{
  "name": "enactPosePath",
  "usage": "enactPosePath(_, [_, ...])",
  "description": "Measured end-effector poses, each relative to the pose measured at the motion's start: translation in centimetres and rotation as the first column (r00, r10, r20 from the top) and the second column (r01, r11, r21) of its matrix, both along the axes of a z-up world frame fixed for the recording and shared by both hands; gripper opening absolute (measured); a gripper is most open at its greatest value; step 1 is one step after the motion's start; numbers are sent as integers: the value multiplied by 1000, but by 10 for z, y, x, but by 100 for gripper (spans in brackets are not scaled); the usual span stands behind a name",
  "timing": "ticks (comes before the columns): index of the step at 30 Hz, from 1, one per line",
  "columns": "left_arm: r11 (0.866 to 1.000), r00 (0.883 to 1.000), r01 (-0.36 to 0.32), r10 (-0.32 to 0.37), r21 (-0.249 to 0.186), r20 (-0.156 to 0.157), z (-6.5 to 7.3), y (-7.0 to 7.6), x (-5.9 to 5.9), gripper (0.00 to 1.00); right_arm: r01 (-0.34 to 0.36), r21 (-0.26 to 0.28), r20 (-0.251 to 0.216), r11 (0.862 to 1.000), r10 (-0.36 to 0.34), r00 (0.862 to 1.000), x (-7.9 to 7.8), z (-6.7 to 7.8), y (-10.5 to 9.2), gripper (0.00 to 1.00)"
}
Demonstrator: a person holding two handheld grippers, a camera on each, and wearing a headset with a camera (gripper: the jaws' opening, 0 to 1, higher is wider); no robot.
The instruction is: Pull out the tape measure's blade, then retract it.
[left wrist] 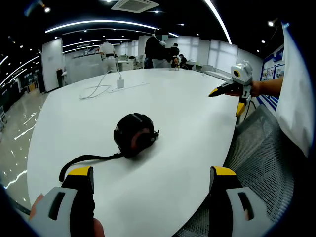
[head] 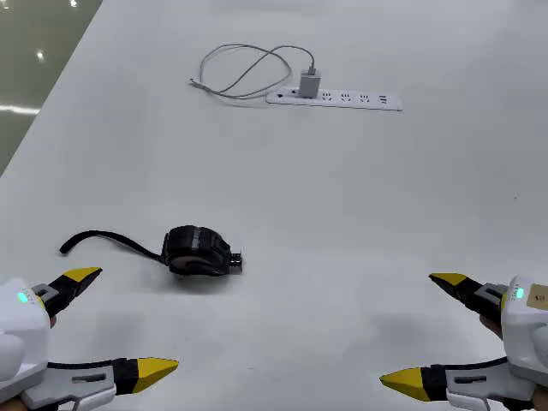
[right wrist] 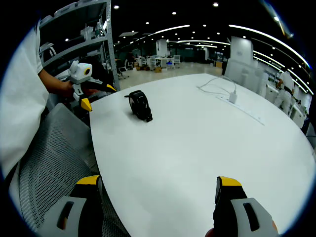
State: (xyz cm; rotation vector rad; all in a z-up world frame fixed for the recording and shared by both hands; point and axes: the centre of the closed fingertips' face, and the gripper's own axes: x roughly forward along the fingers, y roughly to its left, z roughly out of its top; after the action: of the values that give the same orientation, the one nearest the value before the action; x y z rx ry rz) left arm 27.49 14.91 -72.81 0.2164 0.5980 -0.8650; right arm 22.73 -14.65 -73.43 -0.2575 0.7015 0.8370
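Note:
A black tape measure (head: 197, 251) lies on the white table (head: 342, 197), its black wrist strap (head: 98, 239) trailing to the left. Its blade is fully wound in. My left gripper (head: 128, 321) is open at the near left edge, a short way in front of the tape measure (left wrist: 134, 135), with nothing between its yellow tips. My right gripper (head: 424, 330) is open at the near right edge, well apart from the tape measure (right wrist: 140, 104). Each gripper appears in the other's view: the right gripper (left wrist: 232, 91) and the left gripper (right wrist: 91, 96).
A white power strip (head: 342, 98) with a plugged-in charger (head: 309, 85) and a looped grey cable (head: 244, 73) lies at the far side of the table. The table's left edge borders a glossy floor (head: 34, 60). People stand in the background by other desks (left wrist: 158, 49).

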Motion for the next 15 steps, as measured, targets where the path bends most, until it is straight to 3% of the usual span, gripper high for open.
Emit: enactPosePath(15, [1000,1000,4,-4,4,3,0,-1,4,95,2,7,5,1000,-2,1000,4,0,-1,93])
